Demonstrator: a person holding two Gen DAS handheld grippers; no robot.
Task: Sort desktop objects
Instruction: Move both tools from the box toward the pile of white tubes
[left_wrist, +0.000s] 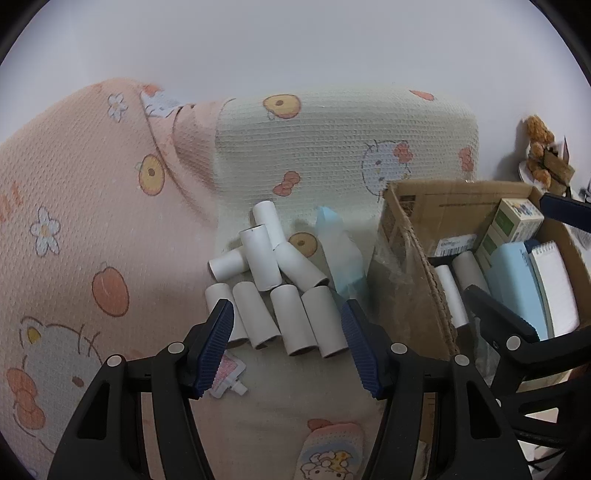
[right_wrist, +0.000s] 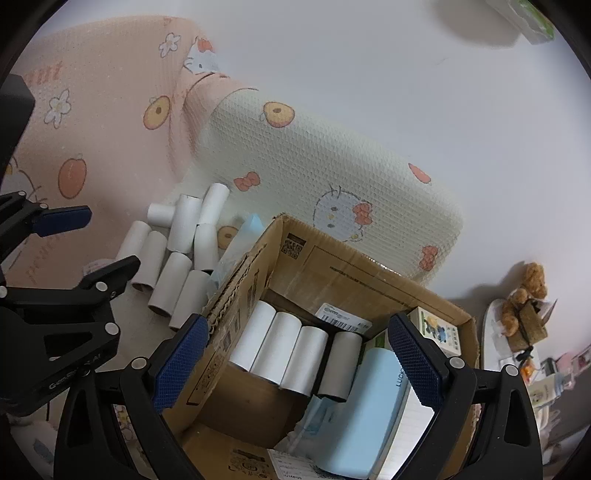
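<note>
Several white cardboard tubes (left_wrist: 273, 280) lie in a heap on the patterned bedding, just ahead of my left gripper (left_wrist: 288, 343), which is open with nothing between its blue pads. A cardboard box (right_wrist: 306, 258) stands to the right of the heap. It holds several white tubes (right_wrist: 291, 350), a light blue case (right_wrist: 365, 410), a notepad and small cartons. My right gripper (right_wrist: 299, 362) hangs open over the box, its pads to either side of the tubes inside and touching none. The heap of tubes (right_wrist: 177, 251) also shows left of the box in the right wrist view.
A cream pillow (left_wrist: 332, 147) and a pink quilt (left_wrist: 92, 221) lie behind and left of the tubes. A pale blue plastic packet (left_wrist: 340, 258) leans between heap and box. A small pink pouch (left_wrist: 229, 376) lies under my left pad. A teddy bear (right_wrist: 528, 295) sits far right.
</note>
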